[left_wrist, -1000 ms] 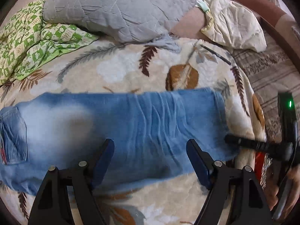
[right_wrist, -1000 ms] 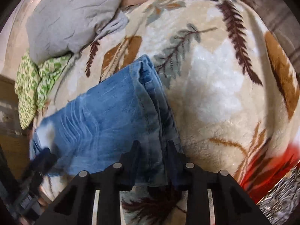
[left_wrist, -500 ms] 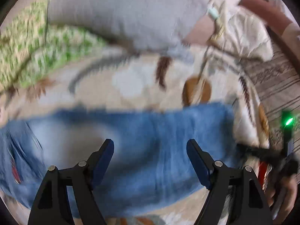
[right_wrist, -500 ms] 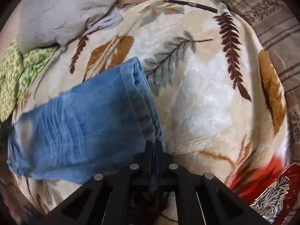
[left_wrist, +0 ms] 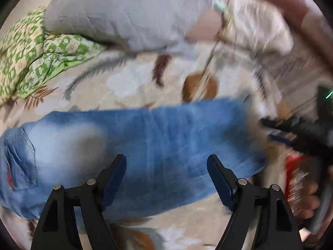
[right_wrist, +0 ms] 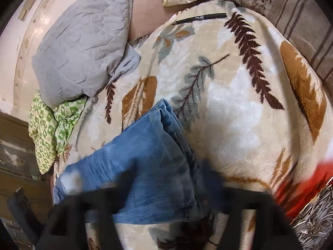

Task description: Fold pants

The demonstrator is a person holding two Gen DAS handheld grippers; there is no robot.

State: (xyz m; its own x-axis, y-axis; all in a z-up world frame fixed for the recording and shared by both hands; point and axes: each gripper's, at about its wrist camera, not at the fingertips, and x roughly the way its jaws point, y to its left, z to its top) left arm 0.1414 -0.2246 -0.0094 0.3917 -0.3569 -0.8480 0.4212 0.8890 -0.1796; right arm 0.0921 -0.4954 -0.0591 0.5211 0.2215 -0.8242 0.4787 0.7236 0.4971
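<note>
Nearest the left wrist camera, the left gripper (left_wrist: 166, 175) stands wide apart with nothing between its jaws, poised over the near long edge of the pants (left_wrist: 145, 141), roughly at their middle. The jeans lie flat across the leaf-print blanket (left_wrist: 129, 83), legs stacked one on the other, the back pocket (left_wrist: 18, 158) and waist at the left end and the hems toward the right, so the lengthwise fold looks done and the crosswise fold looks like the step in hand. In the right wrist view the right gripper (right_wrist: 166, 214) is a dark motion-blurred mass low in the frame, sitting over the hem end (right_wrist: 177, 145) of the stacked legs; whether its jaws are parted or pinching the denim cannot be told through the blur. From the left view it shows only as a smeared dark shape at the right edge, beside the hems. The next move, as I judge it, calls for a firm hold on both hem layers together, then carrying them over toward the waist while the left gripper pins or steadies the middle so the crease lands straight; catching only the top layer would drag the legs apart. Farther back, clear of the work, lie a grey quilted pillow (right_wrist: 83, 45), a green patterned cloth (left_wrist: 37, 52) and a black pen (right_wrist: 200, 18).
</note>
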